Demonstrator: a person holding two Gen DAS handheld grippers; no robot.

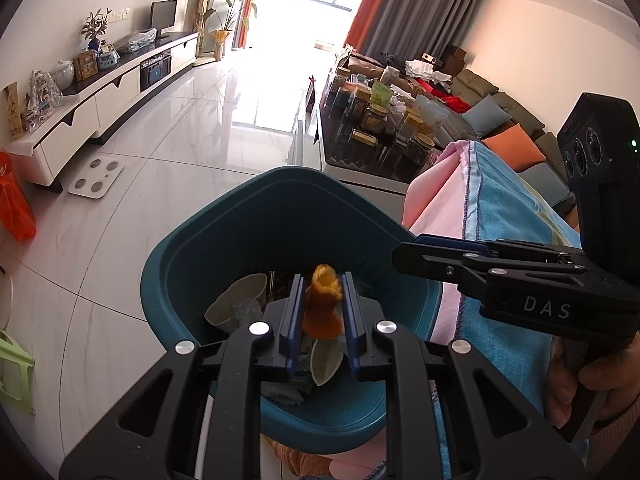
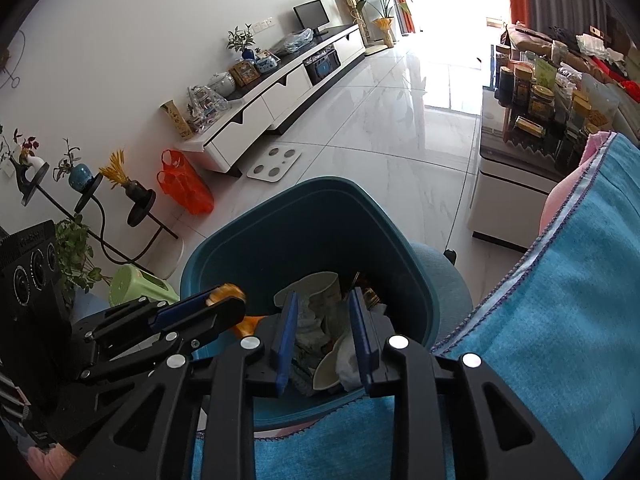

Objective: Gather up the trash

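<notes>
A teal trash bin (image 1: 280, 208) stands on the floor below both grippers and holds paper cups (image 1: 240, 300), tissue and other scraps. Over its near side hangs my left gripper (image 1: 322, 308). A piece of orange peel (image 1: 324, 300) stands between its blue pads, with a small gap showing on the peel's left side. From the right, my right gripper (image 1: 404, 256) reaches over the rim. In the right wrist view, my right gripper (image 2: 324, 328) is open above the bin (image 2: 320, 208) with nothing between its pads. There my left gripper (image 2: 228, 300) shows the peel (image 2: 226, 292) at its tip.
A blue and pink cloth (image 1: 500, 208) hangs beside the bin on the right. Beyond it is a low table crowded with jars (image 1: 380, 120). On the tiled floor lie a white scale (image 1: 96, 180) and an orange bag (image 2: 184, 188). A green stool (image 2: 140, 284) stands left of the bin.
</notes>
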